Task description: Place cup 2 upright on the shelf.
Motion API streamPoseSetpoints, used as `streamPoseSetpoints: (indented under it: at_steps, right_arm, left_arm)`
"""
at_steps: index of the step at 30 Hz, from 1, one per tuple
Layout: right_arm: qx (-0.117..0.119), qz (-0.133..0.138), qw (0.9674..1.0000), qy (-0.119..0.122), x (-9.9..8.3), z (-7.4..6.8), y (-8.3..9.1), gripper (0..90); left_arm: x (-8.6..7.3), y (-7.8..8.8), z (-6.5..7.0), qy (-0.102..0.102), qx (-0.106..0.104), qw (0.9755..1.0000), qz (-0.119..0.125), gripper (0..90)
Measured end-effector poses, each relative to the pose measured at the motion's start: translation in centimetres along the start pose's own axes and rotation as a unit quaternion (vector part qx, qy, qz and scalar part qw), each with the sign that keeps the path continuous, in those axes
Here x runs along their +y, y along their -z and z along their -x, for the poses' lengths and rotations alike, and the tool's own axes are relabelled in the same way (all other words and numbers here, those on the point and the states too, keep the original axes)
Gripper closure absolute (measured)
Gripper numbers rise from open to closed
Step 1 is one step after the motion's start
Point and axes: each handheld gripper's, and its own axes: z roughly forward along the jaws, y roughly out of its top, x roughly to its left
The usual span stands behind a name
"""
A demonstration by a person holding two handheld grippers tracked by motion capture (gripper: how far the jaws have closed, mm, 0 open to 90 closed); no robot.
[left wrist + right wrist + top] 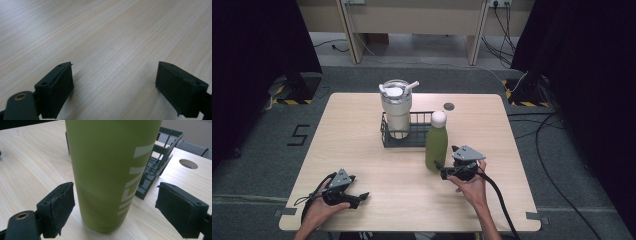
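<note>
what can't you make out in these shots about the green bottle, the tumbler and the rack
- Green bottle: its top is cut off by the upper edge of the right gripper view.
- Bottle lettering: partly wrapped around the curve, unreadable.
- Tumbler: its base is hidden by the wire rack in the high view.
- Tumbler contents: lid covers them.

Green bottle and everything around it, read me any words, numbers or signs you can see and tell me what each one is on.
"5": black mark on the grey floor left of the table.
White lettering up the side of the green bottle, seen in the right gripper view: cropped and turned sideways, not readable.
Nothing to read on the tumbler or the wire basket.
</note>
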Motion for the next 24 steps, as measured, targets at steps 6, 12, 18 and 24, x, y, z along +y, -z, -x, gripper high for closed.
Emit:
streamPoseSetpoints:
  at_steps: [6,12,18,24]
  right_arm:
    - [0.003,0.008,0.9999,-0.005,0.0,0.3,-0.5,14.6]
    - [0.014,0.015,0.9998,-0.004,0.0,0.0,-0.9,15.0]
    - [0.016,0.018,0.9997,-0.002,0.1,-0.2,-1.5,15.2]
    - [0.025,0.034,0.999,-0.013,0.2,0.0,-2.1,16.6]
  left_arm:
    - [0.0,0.0,0.0,-0.001,0.0,1.0,0.0,13.8]
    - [0.0,0.0,0.0,0.0,0.0,1.0,0.0,13.7]
    - [0.0,0.0,0.0,0.0,0.0,1.0,-0.001,13.7]
    - [0.0,0.0,0.0,0.001,0.0,1.0,0.0,13.7]
